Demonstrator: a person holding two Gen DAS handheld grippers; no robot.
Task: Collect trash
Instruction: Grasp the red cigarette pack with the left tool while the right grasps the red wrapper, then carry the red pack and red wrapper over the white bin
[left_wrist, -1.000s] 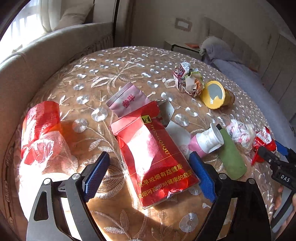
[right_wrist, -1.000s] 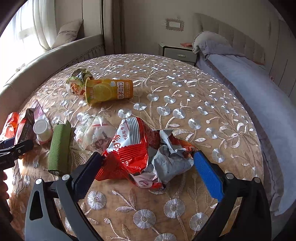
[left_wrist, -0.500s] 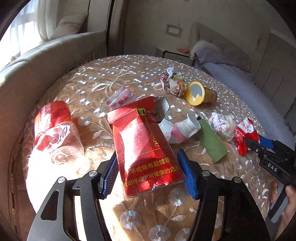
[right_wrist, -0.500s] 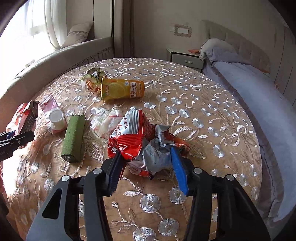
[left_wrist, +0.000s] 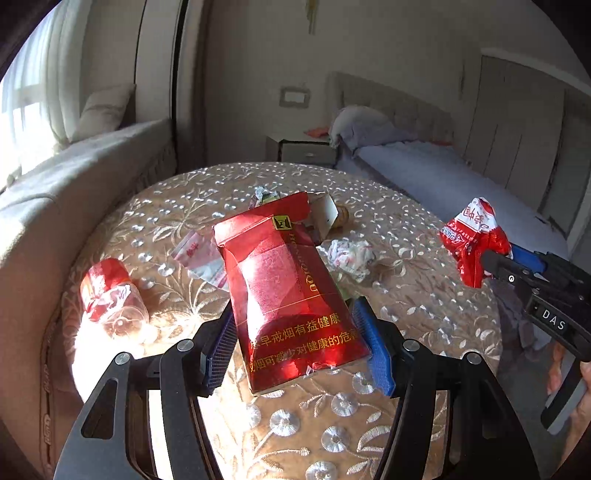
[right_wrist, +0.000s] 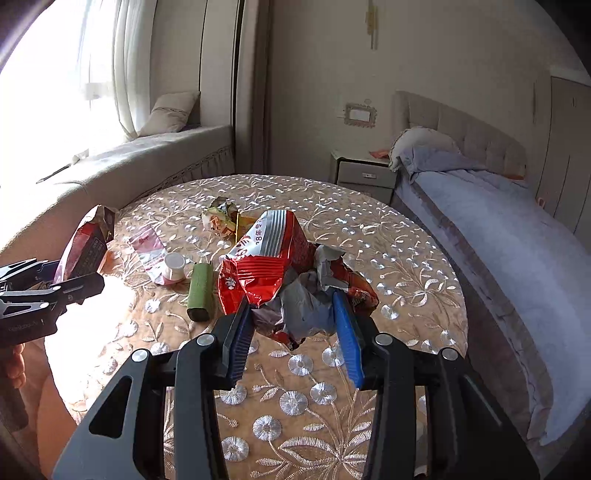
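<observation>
left tool grips red carton | right tool grips crumpled wrapper | yellow can mostly hidden

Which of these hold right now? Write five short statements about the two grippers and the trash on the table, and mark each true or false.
1. The left gripper is shut on the red cigarette carton. True.
2. The right gripper is open and holds nothing. False: it is shut on the crumpled red snack bag.
3. The green roll lies on the round table. True.
4. The plastic bottle with the red label stands upright. False: it lies on its side.
5. The small white-capped bottle lies left of the green roll in the right wrist view. True.
</observation>
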